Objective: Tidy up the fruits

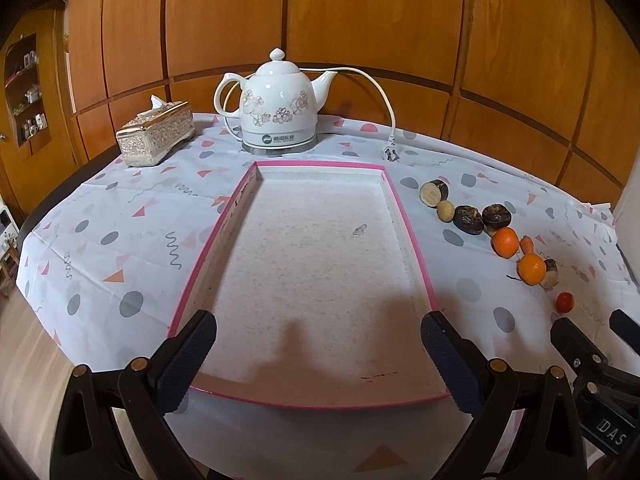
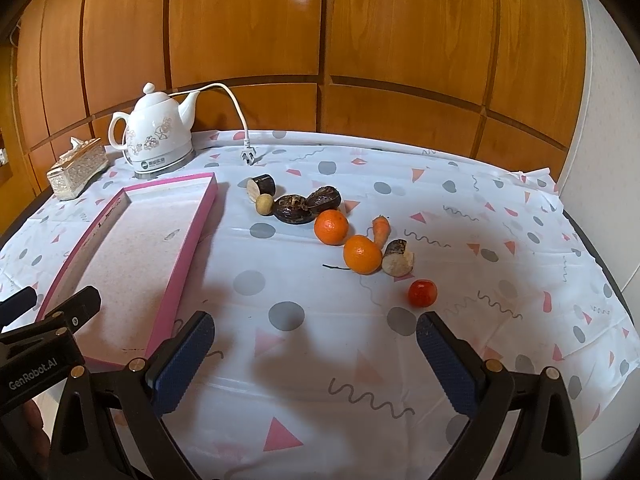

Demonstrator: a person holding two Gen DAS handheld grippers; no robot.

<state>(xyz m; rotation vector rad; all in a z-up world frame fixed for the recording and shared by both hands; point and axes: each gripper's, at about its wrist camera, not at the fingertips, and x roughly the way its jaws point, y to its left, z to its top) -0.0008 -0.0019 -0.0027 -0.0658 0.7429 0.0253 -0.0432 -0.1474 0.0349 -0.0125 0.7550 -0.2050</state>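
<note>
The pink-rimmed tray (image 1: 320,280) holds nothing. Right of it on the counter (image 2: 480,340) lie 2 oranges (image 2: 331,227), a carrot (image 2: 381,231), a small red fruit (image 2: 422,293) and dark pieces hard to identify. Left gripper (image 1: 319,360) and right gripper (image 2: 314,362) hover, jaws spread wide.

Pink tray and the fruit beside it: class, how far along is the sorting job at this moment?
Done: nothing; the pink tray holds no fruit. In hand: nothing; the left gripper and right gripper are both open. Left: everything on the cloth, including the two oranges, the small red fruit, the carrot and the dark pieces.
</note>
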